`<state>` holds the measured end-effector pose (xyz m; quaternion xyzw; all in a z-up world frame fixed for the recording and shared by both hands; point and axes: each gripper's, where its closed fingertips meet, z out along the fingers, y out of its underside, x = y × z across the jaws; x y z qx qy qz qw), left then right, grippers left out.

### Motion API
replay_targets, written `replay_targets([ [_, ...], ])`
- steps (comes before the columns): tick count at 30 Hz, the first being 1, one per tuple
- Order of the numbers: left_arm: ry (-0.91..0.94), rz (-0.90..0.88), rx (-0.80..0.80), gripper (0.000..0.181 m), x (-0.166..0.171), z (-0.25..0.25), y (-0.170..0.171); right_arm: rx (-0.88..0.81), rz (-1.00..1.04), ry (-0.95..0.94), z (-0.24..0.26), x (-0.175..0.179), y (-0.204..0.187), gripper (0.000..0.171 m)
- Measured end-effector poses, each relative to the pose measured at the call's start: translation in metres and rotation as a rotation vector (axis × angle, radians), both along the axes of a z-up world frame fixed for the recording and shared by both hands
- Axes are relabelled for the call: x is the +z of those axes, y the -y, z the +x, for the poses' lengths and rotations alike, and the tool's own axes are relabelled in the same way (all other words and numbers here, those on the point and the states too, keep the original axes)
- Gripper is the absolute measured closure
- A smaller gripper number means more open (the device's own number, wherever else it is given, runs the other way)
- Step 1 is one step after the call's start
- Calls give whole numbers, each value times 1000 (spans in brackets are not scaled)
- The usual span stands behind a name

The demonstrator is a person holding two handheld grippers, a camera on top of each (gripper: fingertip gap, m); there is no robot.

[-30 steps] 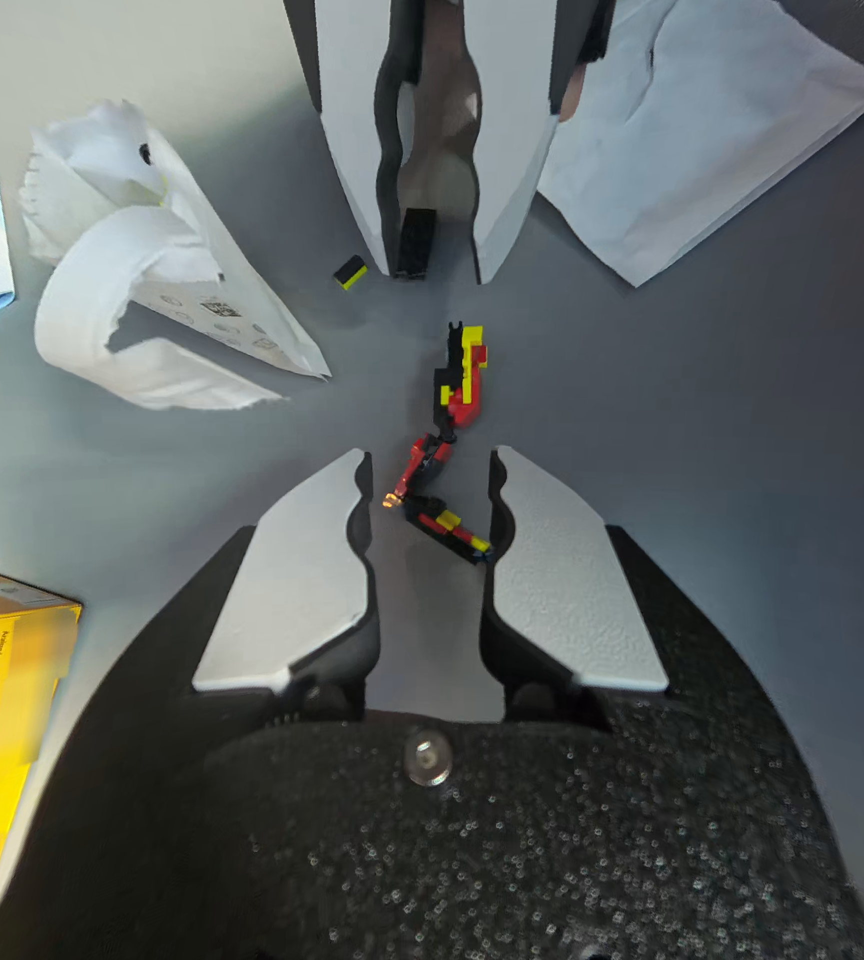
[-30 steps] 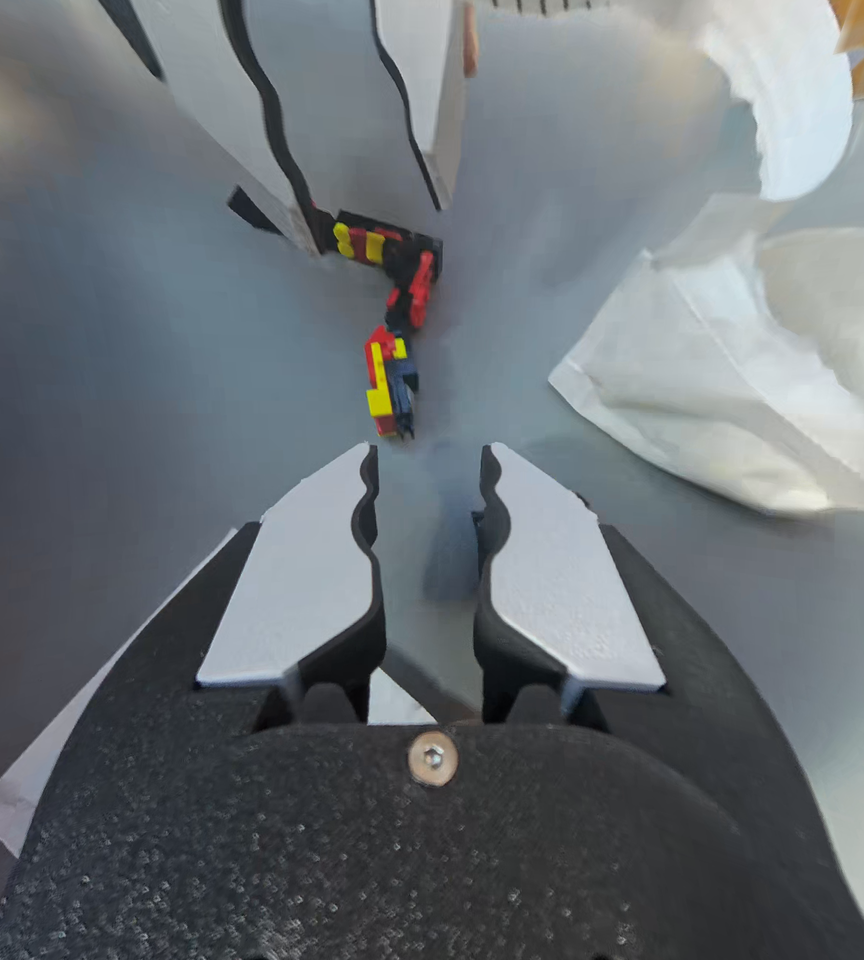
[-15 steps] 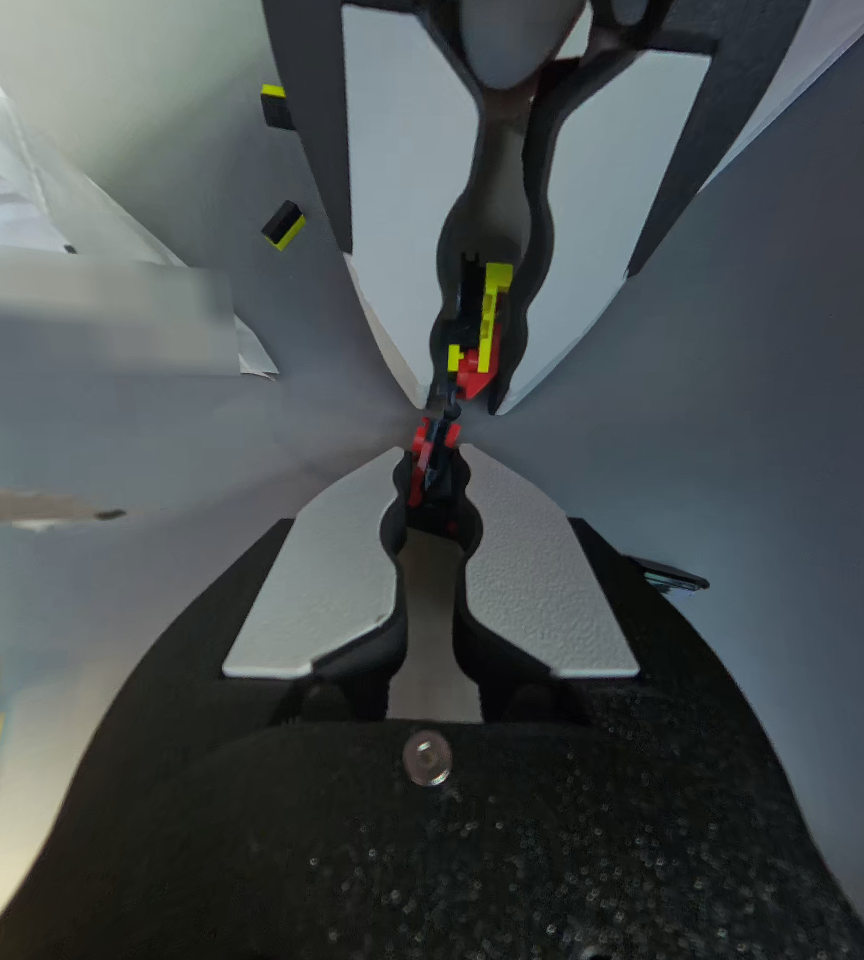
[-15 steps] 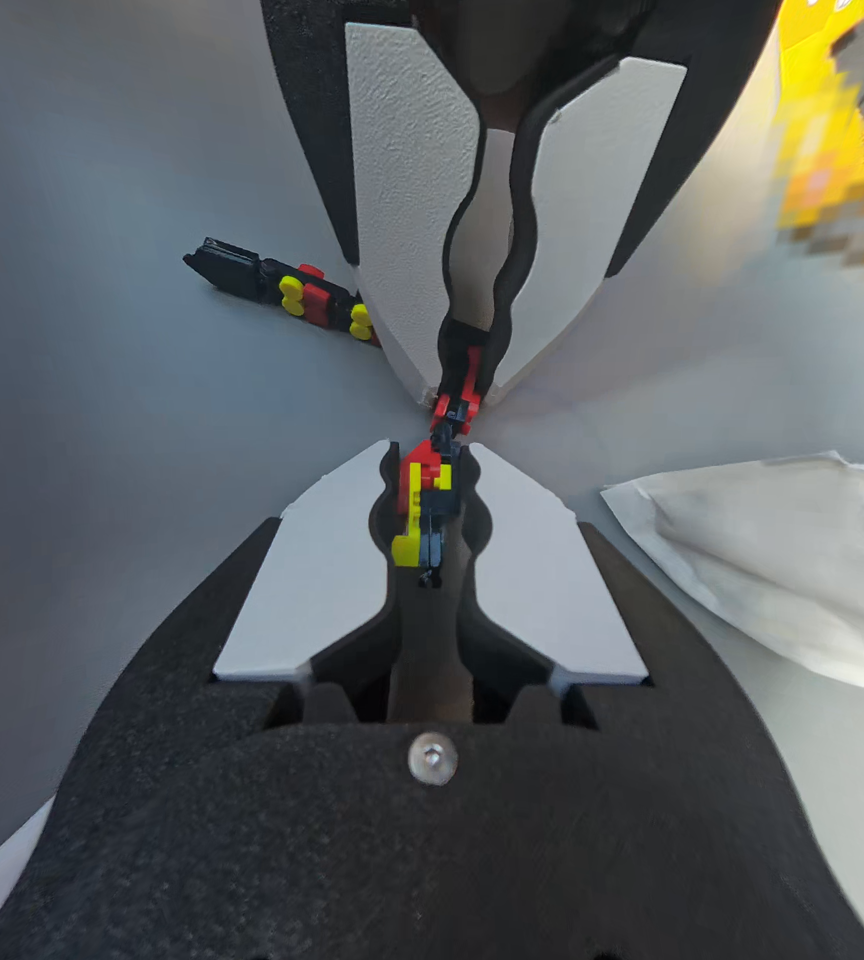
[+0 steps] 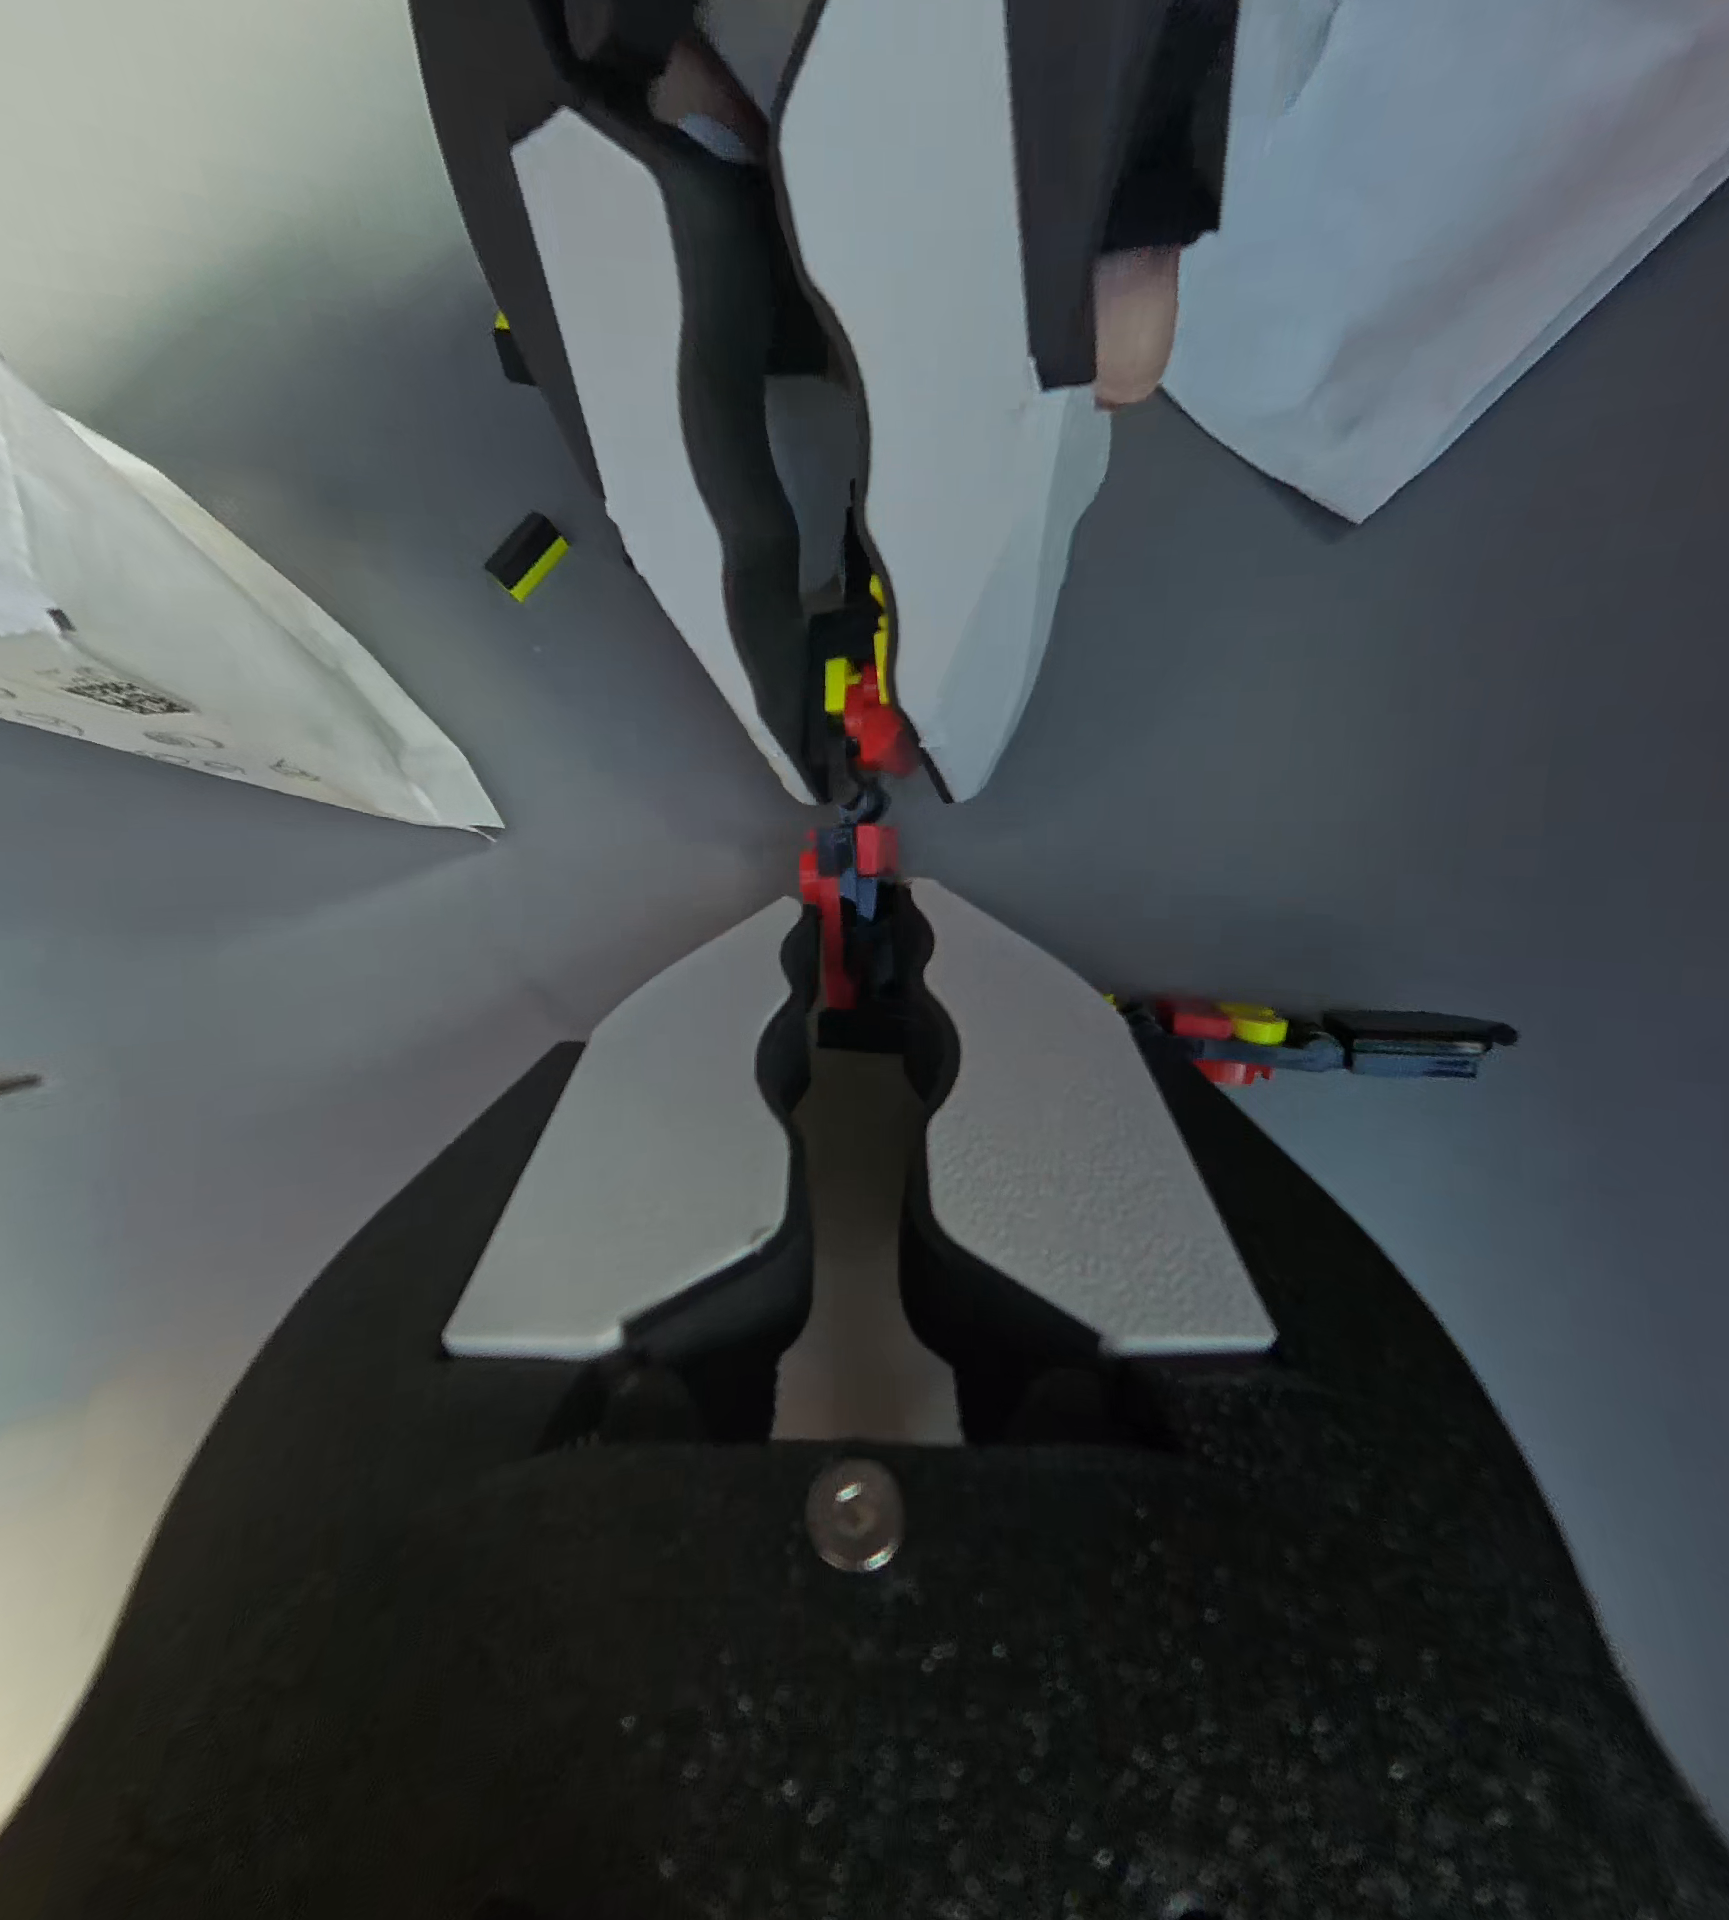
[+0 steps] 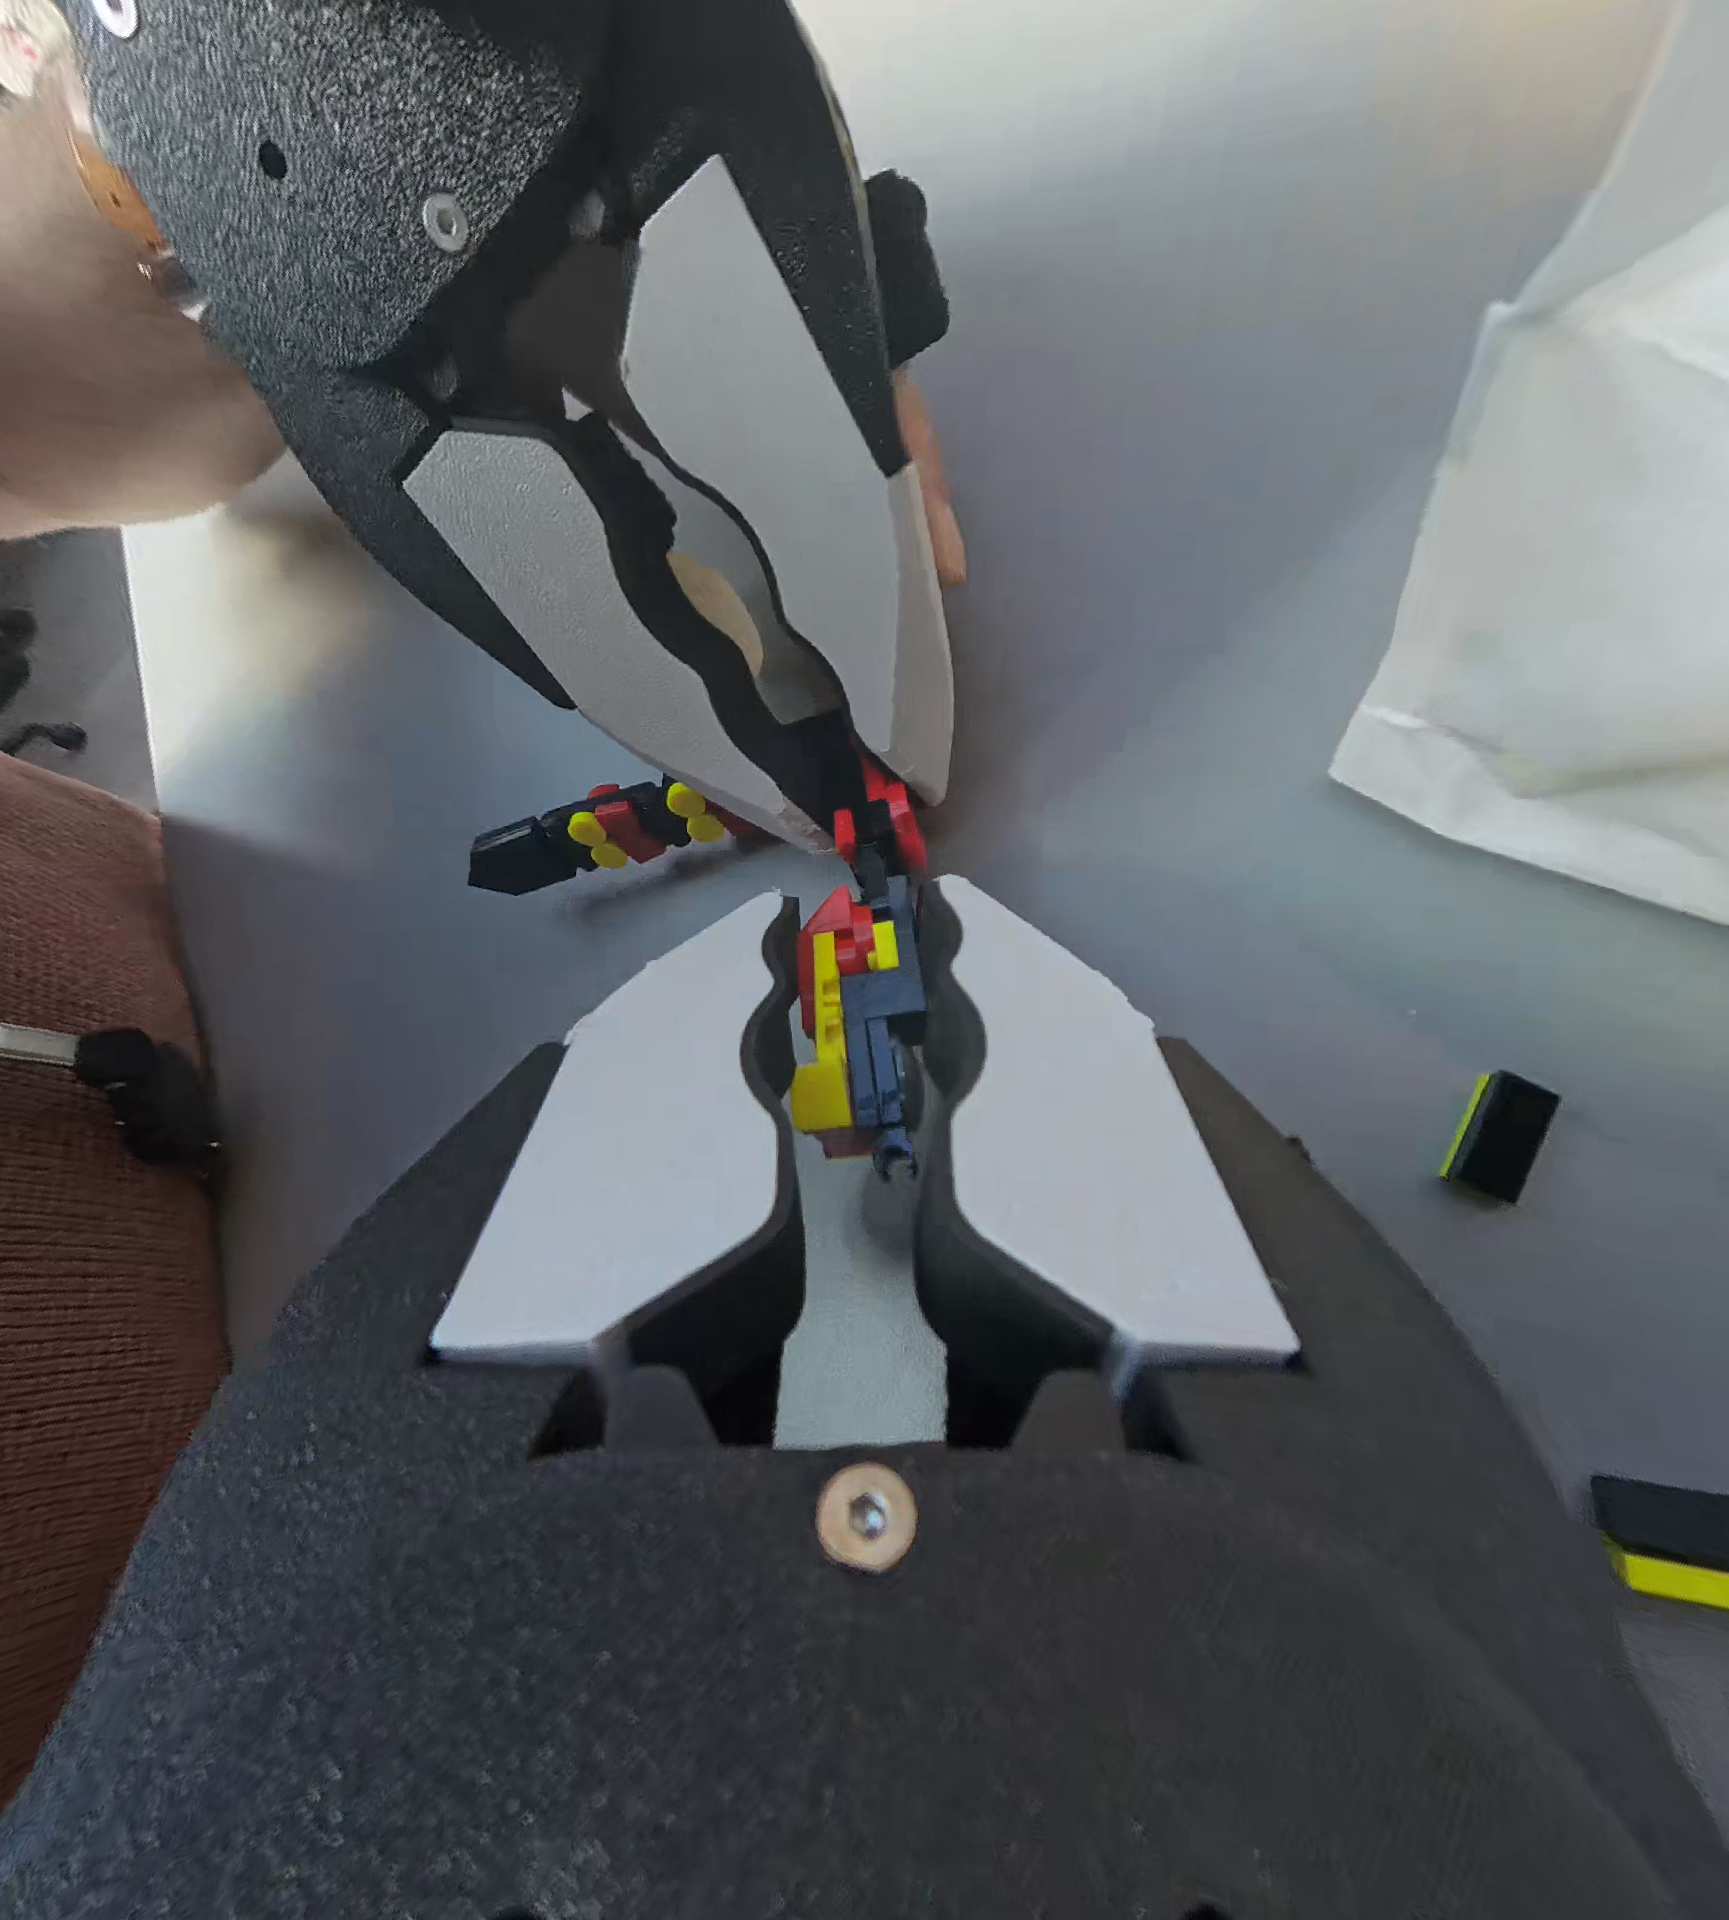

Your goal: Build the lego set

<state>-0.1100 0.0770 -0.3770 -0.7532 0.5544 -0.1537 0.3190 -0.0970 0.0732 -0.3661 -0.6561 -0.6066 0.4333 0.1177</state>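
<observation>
A jointed lego model of red, yellow, black and dark blue bricks is held between both grippers. My left gripper point(image 5: 855, 914) is shut on its red and black middle segment point(image 5: 832, 940). My right gripper point(image 6: 860, 904) is shut on the red, yellow and dark blue end segment point(image 6: 855, 1018). The two gripper tips nearly touch at the joint. The right gripper shows at the top of the left wrist view point(image 5: 875, 790). The left gripper shows at the top of the right wrist view point(image 6: 875, 816). The model's black, red and yellow tail point(image 5: 1359, 1039) point(image 6: 600, 826) sticks out sideways, free.
A loose black and yellow brick point(image 5: 525, 556) point(image 6: 1499, 1135) lies on the grey table, and another point(image 6: 1707, 1548) lies nearer. There is a torn white paper bag point(image 5: 164, 644) point(image 6: 1618, 623) and a white sheet point(image 5: 1462, 260). A brown sleeve point(image 6: 29, 1143) is at the left. The tips of both grippers are at nearly the same place.
One second ago both grippers were open with the model lying between them. Both have since shut on it. Since half a second ago they have turned, and the tail has swung out sideways.
</observation>
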Motion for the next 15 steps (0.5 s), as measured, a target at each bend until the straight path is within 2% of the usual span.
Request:
replay_targets([
  [5, -9, 42, 1, 167, 2, 2, -2, -11, -67, -5, 1, 8, -1, 151],
  [11, 32, 80, 20, 167, 3, 8, -2, 14, -16, -46, 6, 9, -2, 150],
  [12, 29, 88, 23, 167, 3, 8, -3, 32, 21, -47, 7, 7, -2, 150],
  [13, 22, 88, 25, 167, 2, 8, -3, 73, 140, -48, 9, 3, -3, 150],
  [15, 24, 86, 7, 168, 3, 9, -2, 231, 532, -74, 12, -1, -2, 149],
])
